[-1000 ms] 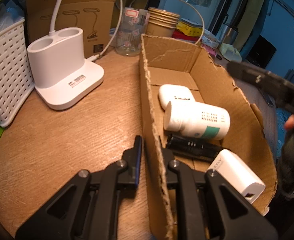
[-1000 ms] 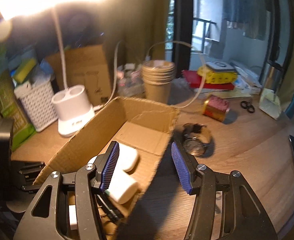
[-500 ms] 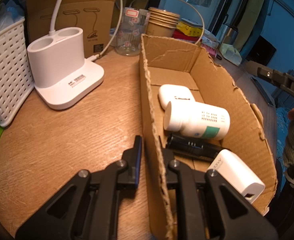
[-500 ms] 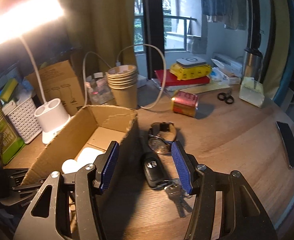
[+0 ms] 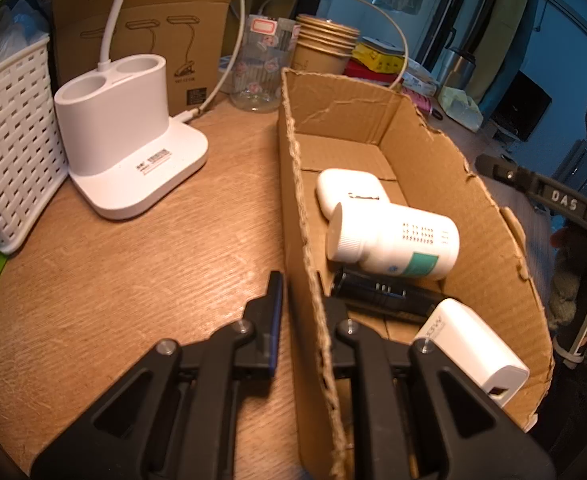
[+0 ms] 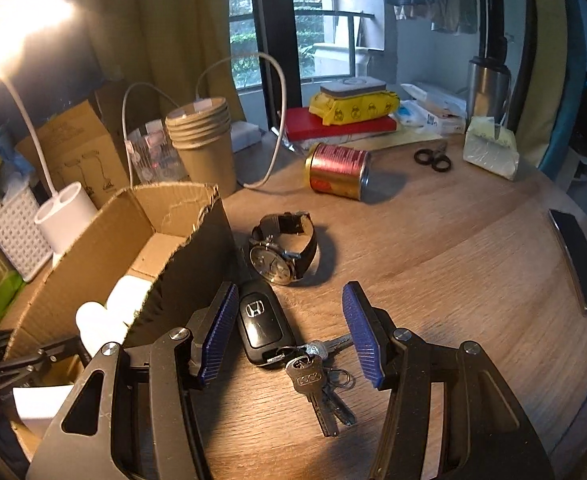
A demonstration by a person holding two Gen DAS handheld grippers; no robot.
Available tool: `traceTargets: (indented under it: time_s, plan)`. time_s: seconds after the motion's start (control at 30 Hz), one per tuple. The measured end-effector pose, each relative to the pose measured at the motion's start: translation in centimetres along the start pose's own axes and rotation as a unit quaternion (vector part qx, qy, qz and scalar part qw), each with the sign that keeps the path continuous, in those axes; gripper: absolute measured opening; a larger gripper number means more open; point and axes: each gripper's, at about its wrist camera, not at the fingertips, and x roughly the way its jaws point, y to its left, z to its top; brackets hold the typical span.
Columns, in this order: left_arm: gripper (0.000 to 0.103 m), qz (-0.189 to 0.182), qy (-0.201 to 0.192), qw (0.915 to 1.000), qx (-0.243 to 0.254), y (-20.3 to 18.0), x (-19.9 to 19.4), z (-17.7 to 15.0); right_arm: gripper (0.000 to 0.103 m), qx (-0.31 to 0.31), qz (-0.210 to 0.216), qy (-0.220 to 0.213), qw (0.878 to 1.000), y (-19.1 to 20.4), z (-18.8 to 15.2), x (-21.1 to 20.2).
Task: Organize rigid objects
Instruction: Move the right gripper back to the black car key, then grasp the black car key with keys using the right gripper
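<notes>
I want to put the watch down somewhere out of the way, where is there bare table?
Bare wood lies right of the watch, between the red can and the black phone, and left of the cardboard box, before the white lamp base. It is crowded by the car key, along the back, and in the box's near end.

Brown cardboard box (image 5: 433,152), white bottle (image 5: 393,240) with teal patch, black key fob (image 6: 261,322)
</notes>
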Motion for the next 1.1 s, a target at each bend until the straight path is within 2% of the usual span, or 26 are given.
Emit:
traceTargets:
  time_s: [0.2, 0.63, 0.7, 0.87, 1.1]
  plan:
    - [0.013, 0.0, 0.0, 1.0, 0.0, 0.0, 0.0, 0.0, 0.057, -0.017, -0.001, 0.03, 0.999, 0.7, -0.9, 2.3]
    - [0.013, 0.0, 0.0, 1.0, 0.0, 0.0, 0.0, 0.0, 0.057, -0.032, 0.011, 0.056, 0.998, 1.5, -1.5, 4.8]
    - [0.013, 0.0, 0.0, 1.0, 0.0, 0.0, 0.0, 0.0, 0.056, -0.036, 0.011, 0.054, 0.998, 1.7, -1.5, 4.7]
    - [0.013, 0.0, 0.0, 1.0, 0.0, 0.0, 0.0, 0.0, 0.043, -0.043, 0.01, 0.056, 0.997, 2.1, -1.5, 4.9]
    - [0.013, 0.0, 0.0, 1.0, 0.0, 0.1, 0.0, 0.0, 0.041, -0.037, 0.012, 0.039, 0.999, 1.9, -1.4, 4.2]
